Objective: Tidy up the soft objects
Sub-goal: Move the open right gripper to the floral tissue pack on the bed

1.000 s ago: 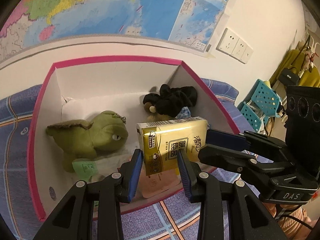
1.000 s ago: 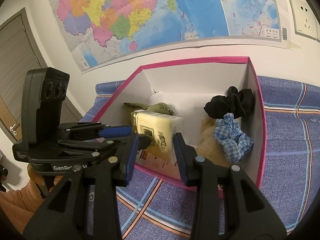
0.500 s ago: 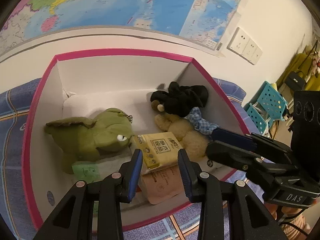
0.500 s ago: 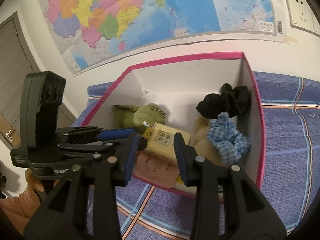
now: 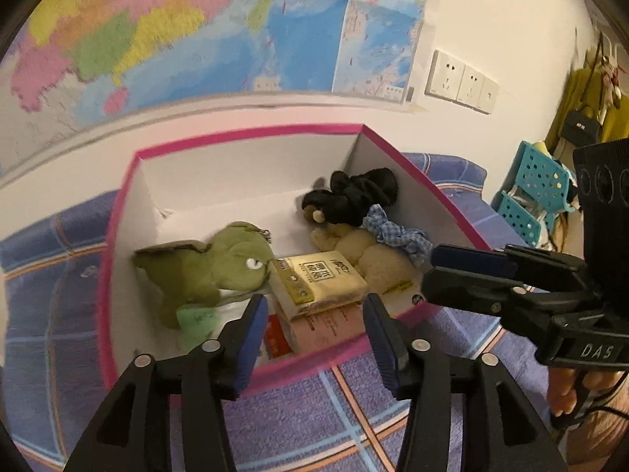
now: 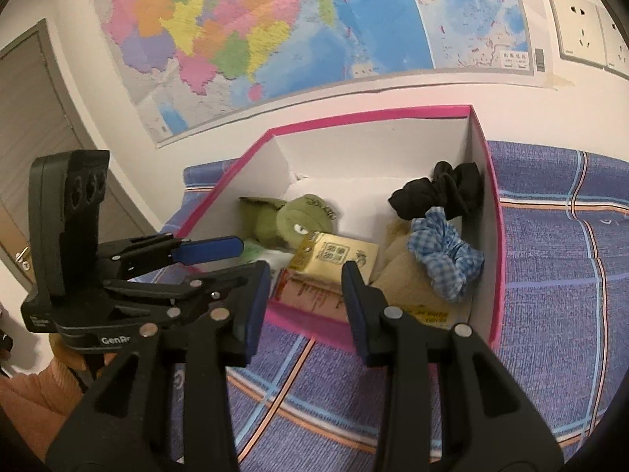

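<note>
Both tools stand with jaws apart and hold nothing: the left tool [image 5: 314, 328] hovers at the near rim of the pink-edged box [image 5: 251, 132], and the right tool [image 6: 306, 295] hangs just beside it on the right. The tissue pack [image 5: 318, 281] lies inside the box, tilted on a pinkish packet [image 5: 328, 328], touching the green plush [image 5: 204, 267] on its left and the beige plush [image 5: 373, 251] on its right. Farther back sit the black scrunchie [image 5: 354, 196] and the blue checked scrunchie [image 5: 397, 236]. The likely trouble is the tissue pack sliding off the sloped packet if a tool nudges it, or a finger catching the near rim and dragging the light box across the blue checked cloth [image 5: 314, 413] on the worktop. The two tools are near each other, so crossing paths could make them knock. Open room lies at the far left of the box floor and on the cloth to the right; the wall with the map [image 6: 275, 39] closes the far side.
</note>
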A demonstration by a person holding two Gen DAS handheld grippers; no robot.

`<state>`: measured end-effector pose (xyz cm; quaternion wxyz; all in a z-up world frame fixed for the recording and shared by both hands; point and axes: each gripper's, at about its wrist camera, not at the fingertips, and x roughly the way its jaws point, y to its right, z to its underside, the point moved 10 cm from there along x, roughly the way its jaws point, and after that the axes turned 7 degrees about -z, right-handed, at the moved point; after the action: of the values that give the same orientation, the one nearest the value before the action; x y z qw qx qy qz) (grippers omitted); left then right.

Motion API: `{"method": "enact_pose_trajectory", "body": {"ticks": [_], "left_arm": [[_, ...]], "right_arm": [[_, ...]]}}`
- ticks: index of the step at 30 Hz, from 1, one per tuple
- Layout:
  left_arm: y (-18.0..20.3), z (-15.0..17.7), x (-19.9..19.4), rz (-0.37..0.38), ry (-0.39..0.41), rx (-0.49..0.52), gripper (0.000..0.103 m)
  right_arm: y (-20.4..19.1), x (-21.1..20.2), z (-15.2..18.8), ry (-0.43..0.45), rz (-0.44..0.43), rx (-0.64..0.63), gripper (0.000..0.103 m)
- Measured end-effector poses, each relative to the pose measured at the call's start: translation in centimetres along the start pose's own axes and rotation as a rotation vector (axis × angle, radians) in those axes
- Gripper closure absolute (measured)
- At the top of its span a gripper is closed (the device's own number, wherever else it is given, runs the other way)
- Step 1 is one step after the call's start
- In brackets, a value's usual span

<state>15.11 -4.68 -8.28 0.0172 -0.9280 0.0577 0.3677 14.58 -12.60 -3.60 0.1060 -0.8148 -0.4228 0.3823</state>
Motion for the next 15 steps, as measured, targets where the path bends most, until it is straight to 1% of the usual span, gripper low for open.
{"method": "enact_pose_trajectory", "body": {"ticks": [1,5,8,11,15], "left_arm": [[0.0,0.2,-0.5,-0.008,0.006,0.005,0.045],[0.3,1.2,-2.3,-0.018,0.023,0.023,0.043],[0.3,2.4,-3.1,-0.010,0.015,0.024,0.041],[0.5,4.3,-3.5,-0.006,-0.004,0.023,0.041],[1.2,7.6,-3.4,0.019,-0.065,0.044,0.041]], "right_arm": [[-0.3,-0.5,0.2,0.009,-0.006,-0.004,0.063],[-1.5,-1.8,1.8,0.012,-0.043,-0.005,0.057],[-2.3,-2.5,3.7,-0.013,-0.054,-0.029,0.057],[-2.8,-2.9,6.1,-0.057,-0.065,-0.031,0.056],[-3.3,-2.8,10.0,-0.148,-0.074,-0.023,0.056]]}}
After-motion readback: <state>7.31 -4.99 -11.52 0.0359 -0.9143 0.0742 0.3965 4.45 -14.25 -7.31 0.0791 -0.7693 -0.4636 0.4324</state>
